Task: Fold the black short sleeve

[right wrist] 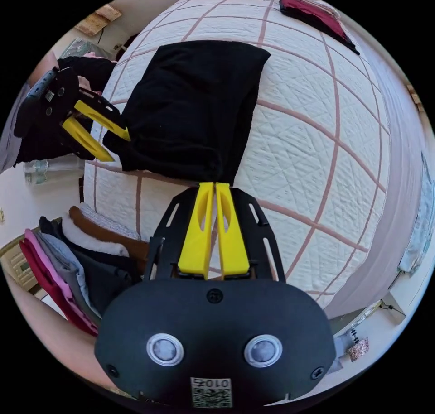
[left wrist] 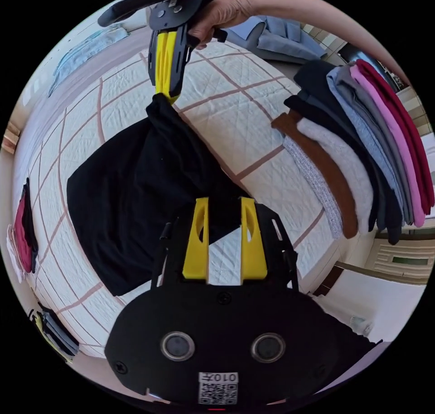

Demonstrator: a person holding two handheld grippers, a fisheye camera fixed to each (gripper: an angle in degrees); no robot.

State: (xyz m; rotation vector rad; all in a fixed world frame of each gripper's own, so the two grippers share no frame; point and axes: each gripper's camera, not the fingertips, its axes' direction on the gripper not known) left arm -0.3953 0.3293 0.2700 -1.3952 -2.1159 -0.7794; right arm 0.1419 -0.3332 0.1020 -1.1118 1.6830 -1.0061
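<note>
The black short sleeve shirt lies partly folded on the quilted bed. One corner is drawn up into a peak. At the top of the left gripper view a hand holds my right gripper, whose jaws are shut on that corner. In the right gripper view the right gripper pinches the near edge of the shirt. My left gripper stands open, its yellow jaws apart over the shirt's other near corner, with cloth and bedspread showing between them. In the right gripper view the left gripper is open at the shirt's left corner.
A stack of folded clothes sits on the bed's edge beside the shirt, also in the right gripper view. A red and black garment and a small folded pile lie at the bed's far side. Floor lies beyond the bed edges.
</note>
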